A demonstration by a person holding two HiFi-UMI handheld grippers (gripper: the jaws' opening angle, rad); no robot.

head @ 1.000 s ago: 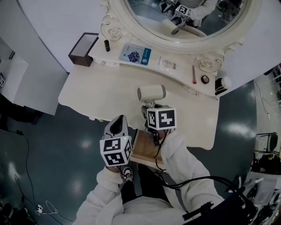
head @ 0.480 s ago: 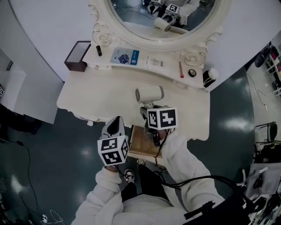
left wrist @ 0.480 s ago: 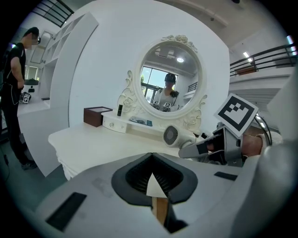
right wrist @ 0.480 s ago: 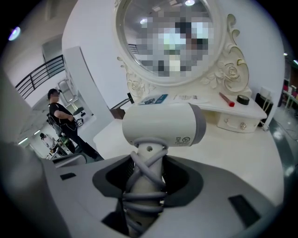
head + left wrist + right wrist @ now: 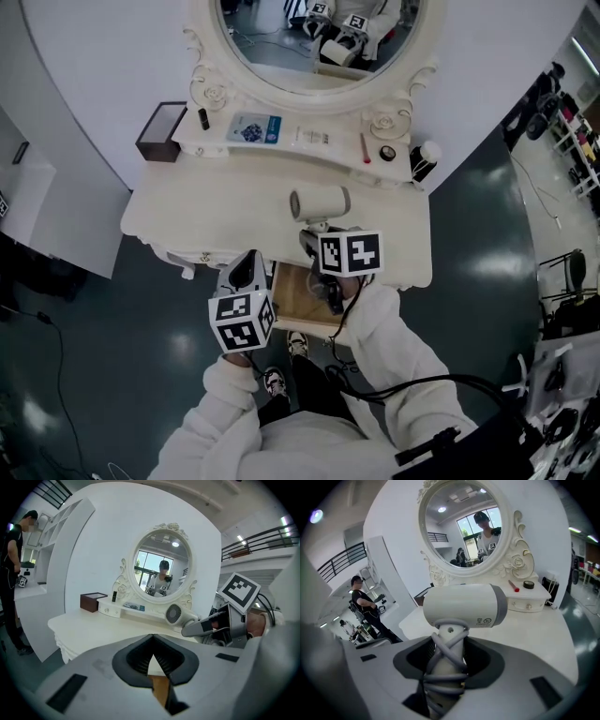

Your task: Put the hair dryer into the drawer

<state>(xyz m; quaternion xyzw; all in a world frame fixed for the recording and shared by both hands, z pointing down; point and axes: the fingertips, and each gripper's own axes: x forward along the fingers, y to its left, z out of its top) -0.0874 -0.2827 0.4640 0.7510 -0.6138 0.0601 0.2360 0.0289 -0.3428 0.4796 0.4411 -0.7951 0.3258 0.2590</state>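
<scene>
The white hair dryer [image 5: 320, 202] with a grey band hangs above the front of the white vanity table [image 5: 187, 202]. My right gripper [image 5: 319, 232] is shut on its handle, which has the grey cable wound around it [image 5: 446, 665]. The barrel [image 5: 464, 604] lies crosswise above the jaws. The dryer also shows in the left gripper view [image 5: 180, 615]. Below it the wooden drawer [image 5: 298, 302] stands pulled out from the table front. My left gripper [image 5: 246, 265] hovers just left of the drawer, shut with nothing in it [image 5: 152, 639].
An oval mirror [image 5: 314, 37] stands at the back of the table. Its shelf carries a brown box [image 5: 159, 131], a small dark bottle [image 5: 203, 118], a blue card [image 5: 255, 128], a red pen [image 5: 364, 148] and a tape roll [image 5: 386, 153]. A person [image 5: 14, 569] stands far left.
My right gripper has lifted the hair dryer and drawn it back from the mirror toward the table's front edge. The left gripper rose and drew back too. More of the open drawer shows.
</scene>
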